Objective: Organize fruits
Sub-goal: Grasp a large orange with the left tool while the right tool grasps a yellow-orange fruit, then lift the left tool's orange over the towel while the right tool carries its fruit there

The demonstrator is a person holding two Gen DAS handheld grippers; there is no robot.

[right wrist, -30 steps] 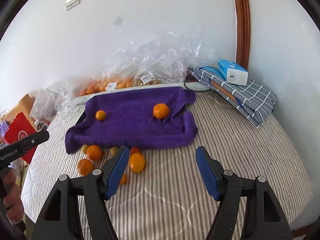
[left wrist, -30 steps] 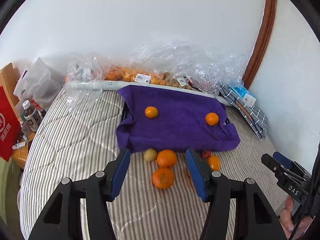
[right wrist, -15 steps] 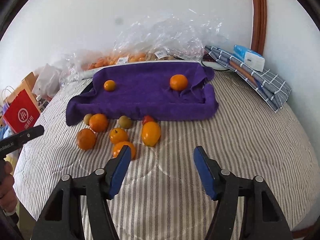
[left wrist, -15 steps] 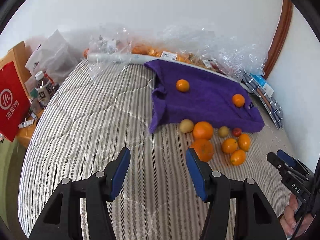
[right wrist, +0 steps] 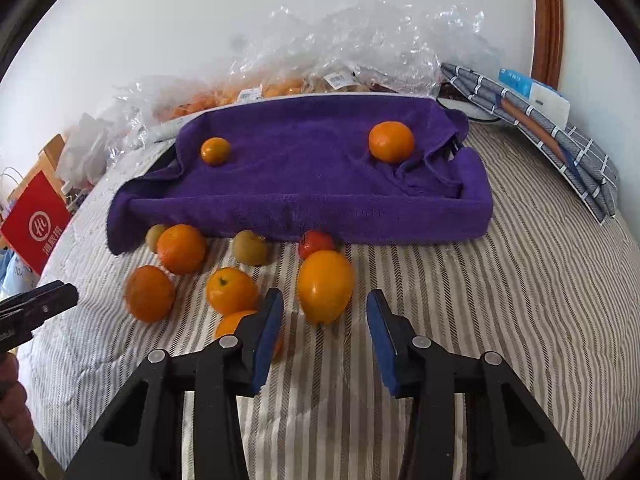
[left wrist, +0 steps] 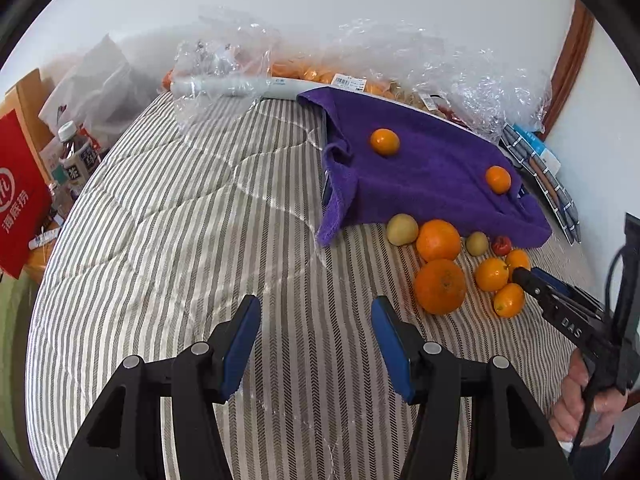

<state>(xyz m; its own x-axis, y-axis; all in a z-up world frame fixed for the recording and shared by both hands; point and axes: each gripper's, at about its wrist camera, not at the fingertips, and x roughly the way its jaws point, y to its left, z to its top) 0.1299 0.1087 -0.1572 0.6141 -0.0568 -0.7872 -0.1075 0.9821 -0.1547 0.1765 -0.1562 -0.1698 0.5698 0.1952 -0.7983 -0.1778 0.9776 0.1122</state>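
right gripper (right wrist: pixel 324 320) closing just short of an oval orange fruit (right wrist: pixel 325 286) on the striped bed (right wrist: pixel 500 300), pads not touching it.

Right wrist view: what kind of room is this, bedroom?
Probably a bedroom in a home. The fruit lies on a striped quilted mattress set against a white wall, with folded checked fabric in the corner and shopping bags beside the bed.

The left gripper (left wrist: pixel 316 340) tilts downward, jaws parted with nothing between them. The right gripper (right wrist: pixel 325 334) tilts downward too, its jaws closing, pads pressing on nothing.
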